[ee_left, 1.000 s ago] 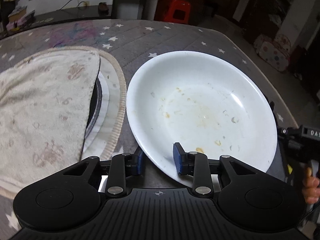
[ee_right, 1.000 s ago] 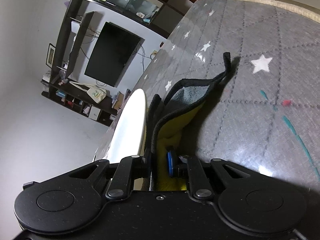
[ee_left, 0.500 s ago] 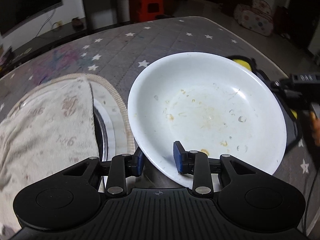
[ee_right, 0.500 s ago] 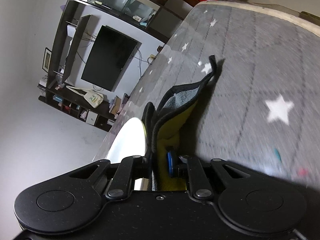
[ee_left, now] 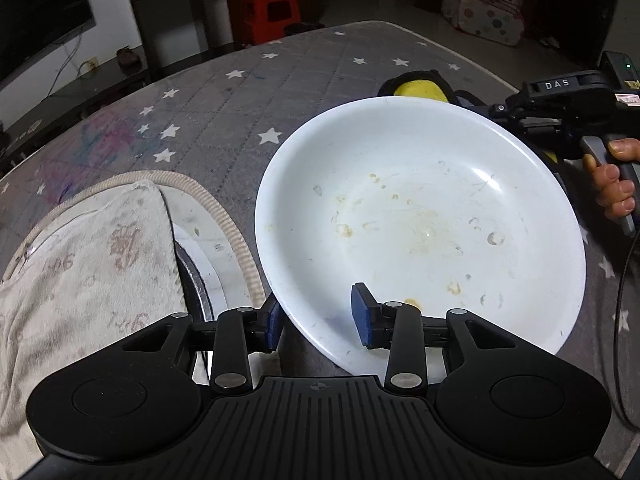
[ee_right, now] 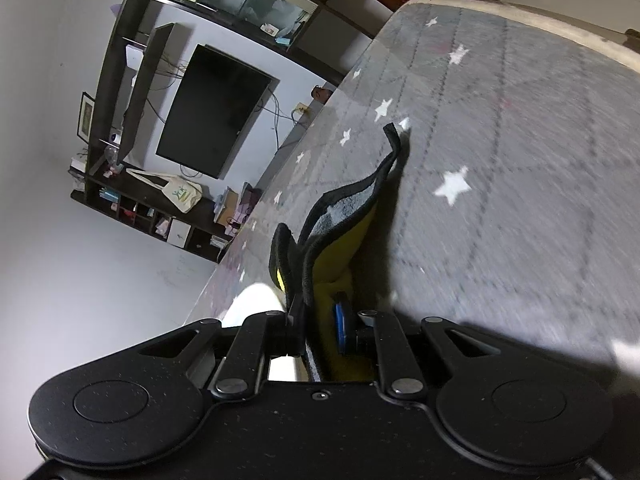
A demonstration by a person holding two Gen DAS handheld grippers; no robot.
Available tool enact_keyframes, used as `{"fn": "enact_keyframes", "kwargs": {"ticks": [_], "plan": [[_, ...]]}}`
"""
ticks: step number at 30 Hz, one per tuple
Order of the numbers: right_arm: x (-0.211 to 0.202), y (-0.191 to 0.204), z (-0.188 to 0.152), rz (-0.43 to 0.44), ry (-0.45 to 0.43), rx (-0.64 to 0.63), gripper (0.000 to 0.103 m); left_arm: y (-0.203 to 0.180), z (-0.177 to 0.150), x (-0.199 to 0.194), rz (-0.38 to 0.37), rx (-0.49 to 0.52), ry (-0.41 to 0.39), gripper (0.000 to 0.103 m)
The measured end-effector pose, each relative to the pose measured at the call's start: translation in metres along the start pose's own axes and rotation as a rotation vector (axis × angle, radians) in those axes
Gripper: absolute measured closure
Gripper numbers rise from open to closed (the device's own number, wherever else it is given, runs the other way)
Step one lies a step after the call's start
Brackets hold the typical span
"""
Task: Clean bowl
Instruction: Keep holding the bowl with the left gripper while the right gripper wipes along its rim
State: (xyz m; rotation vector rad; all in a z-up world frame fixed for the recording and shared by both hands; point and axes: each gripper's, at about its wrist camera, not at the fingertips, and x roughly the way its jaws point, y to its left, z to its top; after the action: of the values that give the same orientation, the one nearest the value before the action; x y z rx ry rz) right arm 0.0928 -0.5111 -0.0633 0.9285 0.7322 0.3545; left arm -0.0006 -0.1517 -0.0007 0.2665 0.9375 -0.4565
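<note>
A wide white bowl (ee_left: pixel 420 216) with dried yellowish food spots is tilted up in the left wrist view. My left gripper (ee_left: pixel 316 316) is shut on the bowl's near rim, one blue pad inside and one outside. My right gripper (ee_right: pixel 318 330) is shut on a yellow and grey cloth with black edging (ee_right: pixel 340 240). That cloth (ee_left: pixel 420 86) peeks out behind the bowl's far rim in the left wrist view, with the right gripper's body (ee_left: pixel 568 100) at the far right. A sliver of the bowl's rim (ee_right: pixel 252 300) shows in the right wrist view.
A grey star-patterned cover (ee_left: pixel 240 112) lies over the table. A beige towel (ee_left: pixel 80 264) lies over a round mat and plate (ee_left: pixel 200 240) at the left. A red stool (ee_left: pixel 268 4) and a TV (ee_right: pixel 212 112) stand beyond the table.
The bowl has shifted in my left gripper's view and the right gripper with the cloth has come up behind its far right rim. The right wrist view has swung across the table.
</note>
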Motion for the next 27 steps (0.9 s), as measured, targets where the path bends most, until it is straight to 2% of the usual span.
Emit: {"fn": "enact_keyframes", "kwargs": {"ticks": [5, 18, 25, 27], "plan": [[-0.005, -0.001, -0.01, 0.008, -0.011, 0.01, 0.086, -0.009, -0.01, -0.007, 0.038, -0.119, -0.01, 0.064], [-0.043, -0.011, -0.046, 0.014, -0.049, 0.042, 0.086, -0.021, -0.027, -0.016, 0.028, -0.307, -0.024, 0.064], [-0.063, -0.01, -0.064, 0.016, -0.045, 0.042, 0.086, -0.014, -0.031, -0.019, 0.028, -0.289, -0.028, 0.07], [-0.069, -0.01, -0.071, 0.016, -0.037, 0.036, 0.086, -0.011, -0.032, -0.02, 0.022, -0.256, -0.025, 0.07]]}}
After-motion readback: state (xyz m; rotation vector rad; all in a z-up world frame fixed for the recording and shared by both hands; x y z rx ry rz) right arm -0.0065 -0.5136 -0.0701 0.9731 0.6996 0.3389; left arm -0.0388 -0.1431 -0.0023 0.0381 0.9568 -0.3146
